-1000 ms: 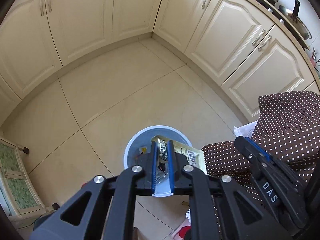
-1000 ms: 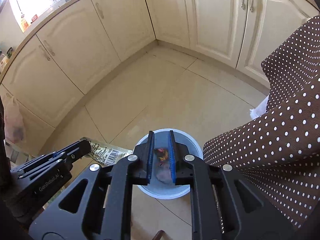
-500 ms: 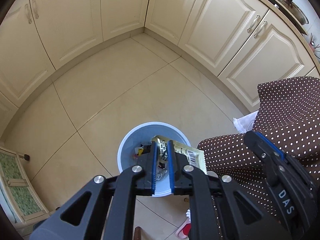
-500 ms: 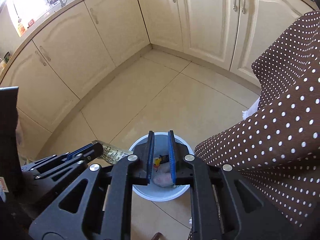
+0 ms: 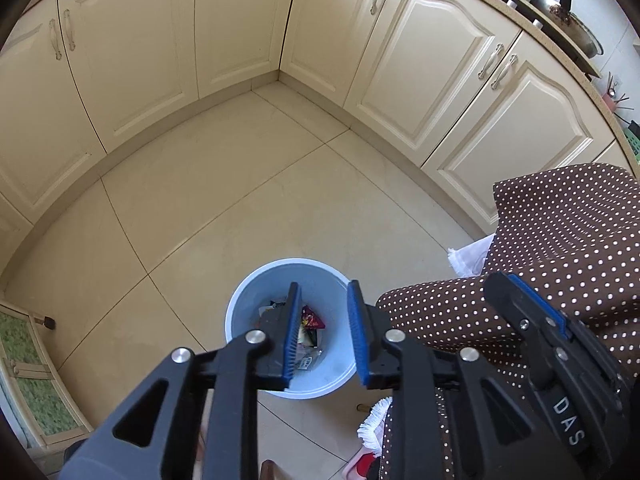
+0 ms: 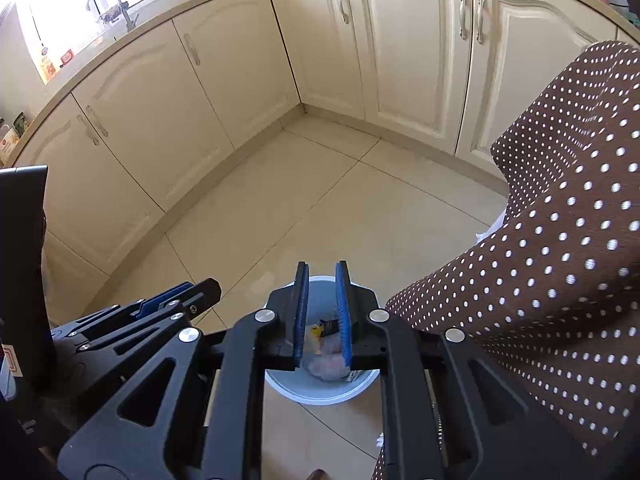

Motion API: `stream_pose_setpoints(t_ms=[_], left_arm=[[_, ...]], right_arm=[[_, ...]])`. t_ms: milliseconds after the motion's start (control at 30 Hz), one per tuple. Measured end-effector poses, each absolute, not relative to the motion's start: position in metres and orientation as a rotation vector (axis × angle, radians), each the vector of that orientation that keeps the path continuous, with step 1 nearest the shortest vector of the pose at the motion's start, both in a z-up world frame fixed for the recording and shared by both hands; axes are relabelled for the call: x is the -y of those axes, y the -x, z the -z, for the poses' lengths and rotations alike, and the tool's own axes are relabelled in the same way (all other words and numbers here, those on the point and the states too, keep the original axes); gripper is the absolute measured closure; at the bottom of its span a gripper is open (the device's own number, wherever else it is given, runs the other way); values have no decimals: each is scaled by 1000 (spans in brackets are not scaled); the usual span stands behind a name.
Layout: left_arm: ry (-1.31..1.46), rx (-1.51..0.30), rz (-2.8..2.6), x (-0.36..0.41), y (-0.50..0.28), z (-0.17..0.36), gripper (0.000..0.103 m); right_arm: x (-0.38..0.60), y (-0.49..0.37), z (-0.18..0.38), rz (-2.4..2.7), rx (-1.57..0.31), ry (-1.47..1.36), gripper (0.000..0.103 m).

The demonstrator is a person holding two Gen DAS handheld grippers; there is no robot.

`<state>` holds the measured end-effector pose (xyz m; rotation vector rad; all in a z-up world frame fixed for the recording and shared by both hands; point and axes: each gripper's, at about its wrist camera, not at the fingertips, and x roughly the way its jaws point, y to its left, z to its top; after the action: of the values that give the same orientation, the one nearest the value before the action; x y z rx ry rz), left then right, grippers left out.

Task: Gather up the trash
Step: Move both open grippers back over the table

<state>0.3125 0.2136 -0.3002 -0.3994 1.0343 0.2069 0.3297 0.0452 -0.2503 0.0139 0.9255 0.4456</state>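
A pale blue round bin (image 5: 248,300) stands on the floor beside the table, with several wrappers (image 5: 310,326) inside. My left gripper (image 5: 322,308) hangs above the bin, open and empty. My right gripper (image 6: 322,280) is above the same bin (image 6: 320,394), jaws narrowly apart around a crumpled pinkish clear wrapper (image 6: 326,360); whether they pinch it or it lies below in the bin, I cannot tell. The right gripper (image 5: 532,312) also shows at the right of the left wrist view, the left gripper (image 6: 180,296) at the left of the right wrist view.
A table under a brown white-dotted cloth (image 5: 560,248) is at the right, its hem close to the bin. Cream kitchen cabinets (image 5: 240,32) wrap around the beige tiled floor (image 5: 240,200). A green-panelled piece of furniture (image 5: 28,372) stands at the lower left.
My left gripper has opened and the yellow barcoded package it held is gone from its jaws. Both grippers have risen slightly above the bin.
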Motion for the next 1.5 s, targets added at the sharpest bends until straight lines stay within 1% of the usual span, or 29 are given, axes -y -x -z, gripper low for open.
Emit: stream_pose_setpoints(t_ms=[233, 367, 467, 500, 533, 567, 633, 700, 767, 900, 1000, 1067, 1267, 1500], left_arm=[[395, -982, -211, -207, -295, 270, 76], [376, -917, -216, -199, -280, 240, 68], [356, -867, -216, -193, -268, 216, 66], [349, -845, -213, -189, -263, 206, 65], [340, -824, -209, -184, -258, 196, 64], [332, -807, -208, -180, -253, 187, 63], [305, -761, -200, -167, -243, 166, 62], [283, -720, -194, -156, -234, 148, 58], [266, -681, -186, -145, -226, 132, 49], [227, -620, -135, -107, -218, 101, 47], [204, -601, -70, -73, -221, 87, 43], [184, -594, -21, -44, -225, 79, 37], [124, -627, 112, 38, -247, 78, 36], [55, -716, 275, 131, -290, 92, 36]], right_arm=[[-36, -315, 225, -450, -882, -17, 82], [-29, -299, 201, -456, -835, -17, 77], [-22, -286, 183, -456, -796, -20, 74], [-18, -282, 176, -453, -782, -20, 70], [-15, -277, 169, -452, -766, -21, 60], [-10, -273, 161, -446, -745, -23, 56], [0, -262, 142, -435, -702, -26, 56], [11, -253, 127, -422, -670, -34, 56], [28, -242, 109, -401, -625, -48, 56], [70, -225, 81, -340, -552, -69, 53], [105, -215, 66, -275, -513, -73, 51], [132, -210, 60, -225, -497, -82, 51], [221, -215, 58, -59, -506, -99, 51], [305, -236, 70, 68, -582, -131, 51]])
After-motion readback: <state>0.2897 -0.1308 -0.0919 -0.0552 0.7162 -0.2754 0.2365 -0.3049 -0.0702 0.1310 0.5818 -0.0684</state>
